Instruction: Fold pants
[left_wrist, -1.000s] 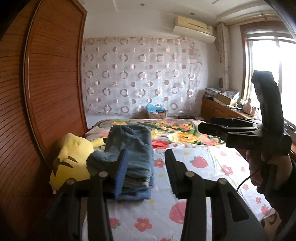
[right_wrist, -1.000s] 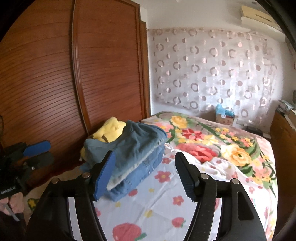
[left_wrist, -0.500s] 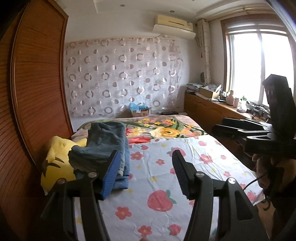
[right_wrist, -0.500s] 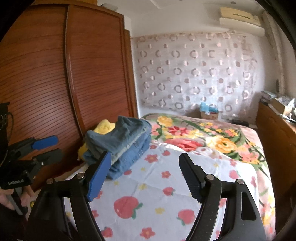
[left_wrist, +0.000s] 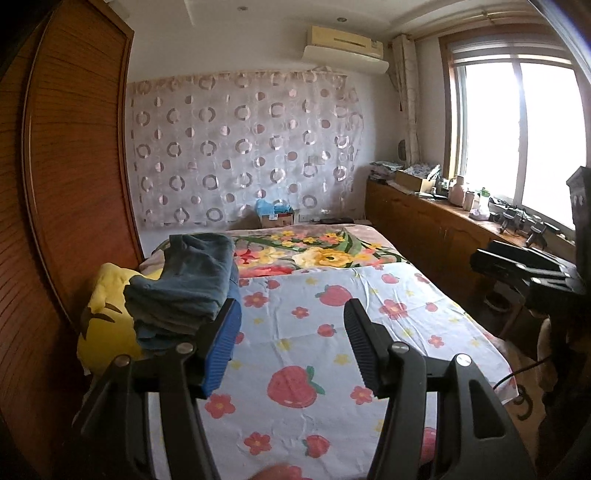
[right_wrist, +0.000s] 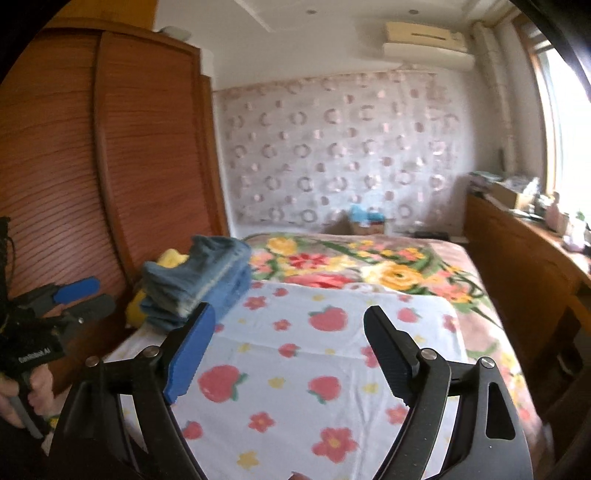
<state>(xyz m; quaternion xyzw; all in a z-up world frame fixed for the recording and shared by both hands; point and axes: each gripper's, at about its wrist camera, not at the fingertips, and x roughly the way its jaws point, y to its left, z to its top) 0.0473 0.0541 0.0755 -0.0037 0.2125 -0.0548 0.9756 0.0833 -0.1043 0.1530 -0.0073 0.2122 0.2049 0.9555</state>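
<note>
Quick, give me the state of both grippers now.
Left gripper: open, nothing between the jaws.
Right gripper: jaws opening, nothing between them.

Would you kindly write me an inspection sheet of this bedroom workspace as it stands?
Surface: bed sheet with strawberry print, bare in the middle; floral blanket beyond it.
Job's things: folded pants stacked at the sheet's left edge.
Clutter: yellow plush toy beside the stack.
Grippers: left gripper open, nothing between its fingers; right gripper opening, nothing between its fingers.
Cables: dark cable below the right gripper.
Surroundings: wooden wardrobe, patterned curtain, air conditioner, window, cluttered sideboard.
</note>
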